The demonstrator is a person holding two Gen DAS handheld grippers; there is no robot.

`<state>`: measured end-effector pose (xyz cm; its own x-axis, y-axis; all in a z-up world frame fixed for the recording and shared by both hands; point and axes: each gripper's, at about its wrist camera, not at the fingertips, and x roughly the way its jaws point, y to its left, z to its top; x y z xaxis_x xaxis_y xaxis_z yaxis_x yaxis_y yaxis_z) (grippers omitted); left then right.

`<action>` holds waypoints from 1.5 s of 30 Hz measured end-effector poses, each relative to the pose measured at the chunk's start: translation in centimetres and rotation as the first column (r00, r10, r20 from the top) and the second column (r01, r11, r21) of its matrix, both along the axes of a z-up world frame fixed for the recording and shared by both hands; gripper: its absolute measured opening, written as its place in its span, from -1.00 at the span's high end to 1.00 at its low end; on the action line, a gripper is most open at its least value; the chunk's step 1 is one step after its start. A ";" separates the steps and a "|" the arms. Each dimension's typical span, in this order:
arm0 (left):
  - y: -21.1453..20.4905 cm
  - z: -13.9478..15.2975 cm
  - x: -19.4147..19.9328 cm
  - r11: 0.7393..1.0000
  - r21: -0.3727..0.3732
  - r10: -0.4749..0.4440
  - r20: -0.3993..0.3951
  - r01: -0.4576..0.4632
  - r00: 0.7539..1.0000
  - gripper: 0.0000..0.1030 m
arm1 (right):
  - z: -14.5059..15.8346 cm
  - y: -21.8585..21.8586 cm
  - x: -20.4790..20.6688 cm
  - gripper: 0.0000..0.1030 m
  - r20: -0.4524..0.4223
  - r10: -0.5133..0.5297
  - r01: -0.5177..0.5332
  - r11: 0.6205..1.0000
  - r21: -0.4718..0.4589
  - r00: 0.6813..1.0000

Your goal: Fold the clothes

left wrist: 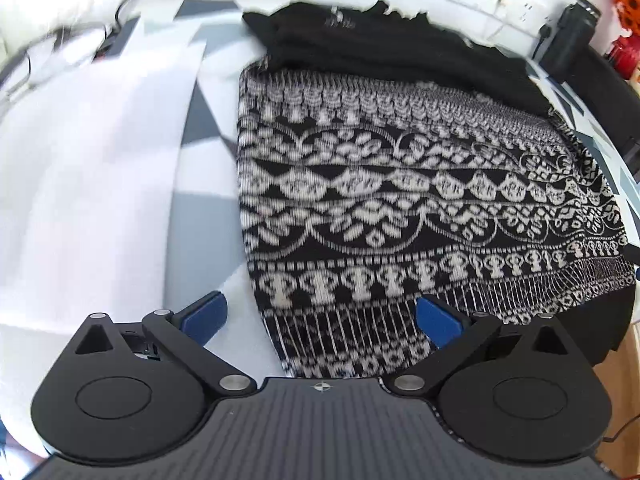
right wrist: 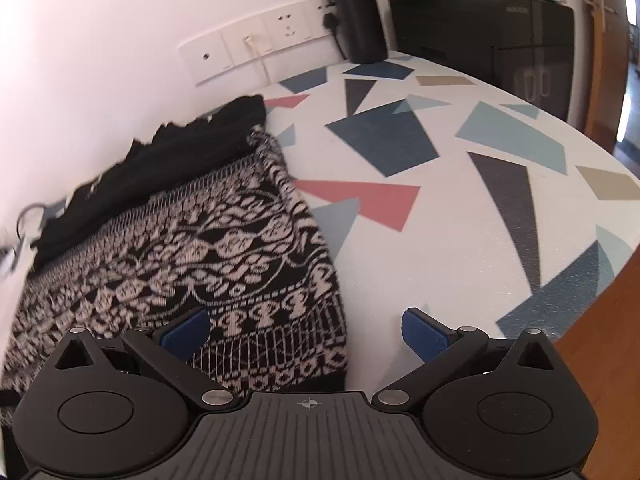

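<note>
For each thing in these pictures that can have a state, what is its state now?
left gripper: open, holding nothing.
right gripper: open, holding nothing.
patterned garment: lying flat on the table.
black garment: bunched at the patterned garment's far edge.
black bottle: upright, by the wall.
wall sockets: cables plugged in.

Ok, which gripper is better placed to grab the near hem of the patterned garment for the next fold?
Probably the left gripper: it is open with the patterned garment and its hem edge between the fingers. The right gripper, also open, straddles the garment's side edge, half over bare tablecloth.
</note>
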<state>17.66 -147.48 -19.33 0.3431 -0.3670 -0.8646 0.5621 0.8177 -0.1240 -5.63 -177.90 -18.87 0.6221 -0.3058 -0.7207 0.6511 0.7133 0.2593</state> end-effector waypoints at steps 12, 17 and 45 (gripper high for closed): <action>-1.6 -0.5 -0.1 0.994 0.109 0.010 0.028 -0.013 1.000 -1.00 | -1.2 2.1 3.4 -0.99 -0.120 0.058 -0.073 0.989 -0.127 0.991; -1.7 -0.6 -0.2 0.994 0.107 0.020 0.033 -0.024 0.999 -1.00 | -1.3 2.4 3.7 -0.99 -0.131 0.035 -0.053 0.988 -0.142 0.991; -0.3 -0.2 -3.4 0.997 0.050 0.056 0.063 -0.059 0.996 -1.00 | -0.3 2.1 0.1 -0.05 -0.131 0.083 -0.102 0.984 -0.145 0.988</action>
